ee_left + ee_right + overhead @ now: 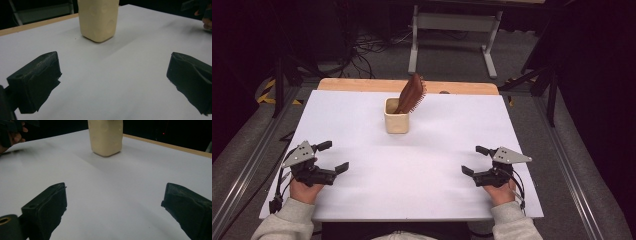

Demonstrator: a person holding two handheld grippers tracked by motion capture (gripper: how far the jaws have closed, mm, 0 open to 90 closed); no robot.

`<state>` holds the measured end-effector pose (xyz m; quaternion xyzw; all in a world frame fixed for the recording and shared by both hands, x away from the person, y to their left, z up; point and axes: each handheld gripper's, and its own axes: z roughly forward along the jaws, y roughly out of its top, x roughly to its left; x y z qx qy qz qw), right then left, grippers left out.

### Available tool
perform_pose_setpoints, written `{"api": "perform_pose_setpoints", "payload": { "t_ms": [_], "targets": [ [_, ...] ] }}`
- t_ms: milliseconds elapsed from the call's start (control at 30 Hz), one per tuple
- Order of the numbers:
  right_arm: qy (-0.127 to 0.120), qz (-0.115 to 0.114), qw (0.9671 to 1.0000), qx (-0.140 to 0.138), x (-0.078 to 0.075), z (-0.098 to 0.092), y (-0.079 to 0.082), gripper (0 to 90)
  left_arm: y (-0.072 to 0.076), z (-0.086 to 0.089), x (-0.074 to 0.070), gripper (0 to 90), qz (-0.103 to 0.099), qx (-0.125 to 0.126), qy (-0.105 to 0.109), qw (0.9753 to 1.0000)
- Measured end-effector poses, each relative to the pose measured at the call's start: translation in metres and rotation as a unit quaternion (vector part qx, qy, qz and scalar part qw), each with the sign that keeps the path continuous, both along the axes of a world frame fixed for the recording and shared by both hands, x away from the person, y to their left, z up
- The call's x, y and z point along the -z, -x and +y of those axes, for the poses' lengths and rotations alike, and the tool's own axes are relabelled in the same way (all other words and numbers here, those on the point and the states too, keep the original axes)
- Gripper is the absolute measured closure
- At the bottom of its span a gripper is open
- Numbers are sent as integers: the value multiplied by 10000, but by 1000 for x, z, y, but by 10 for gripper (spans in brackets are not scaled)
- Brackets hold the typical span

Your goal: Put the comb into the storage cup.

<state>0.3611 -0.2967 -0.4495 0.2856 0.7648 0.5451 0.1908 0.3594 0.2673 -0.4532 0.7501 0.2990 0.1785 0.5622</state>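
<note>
A cream-coloured, square-sided ceramic cup (396,122) stands upright on the white table top (432,165), toward the table's far edge and a little left of its middle line. A brown wooden hairbrush (411,93) sits in the cup, handle end down inside it, with the bristled head leaning out over the cup's right rim and the short bristles facing right. Seen from the left gripper view, the cup (98,20) rises ahead beyond the jaws with bare white surface between them; from the right gripper view the cup (106,136) likewise stands ahead and well apart. The left gripper (334,156) lies near the table's front edge, well to the left and nearer the person than the cup, held in a hand (303,190) that comes out of a grey sleeve; its two black jaws are spread wide with nothing between them. The right gripper (474,160) lies on the other side, to the right of the cup and equally well short of it, held in the other hand (500,191); its jaws also stand wide apart and hold nothing. Each gripper carries a grey three-cornered plate on top. Behind the cup, a strip of pale wooden board (362,84) shows along the far edge of the white top, and beyond it a grey metal frame (452,22) stands on the floor.
</note>
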Motion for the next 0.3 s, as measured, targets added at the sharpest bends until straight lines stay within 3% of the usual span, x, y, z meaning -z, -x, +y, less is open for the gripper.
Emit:
{"api": "perform_pose_setpoints", "payload": {
  "t_ms": [300],
  "targets": [
    [-17,-78,9999,71,-1,-1,0,25,1,-1,1,2,-7,-195,-85,9998]
  ]
}}
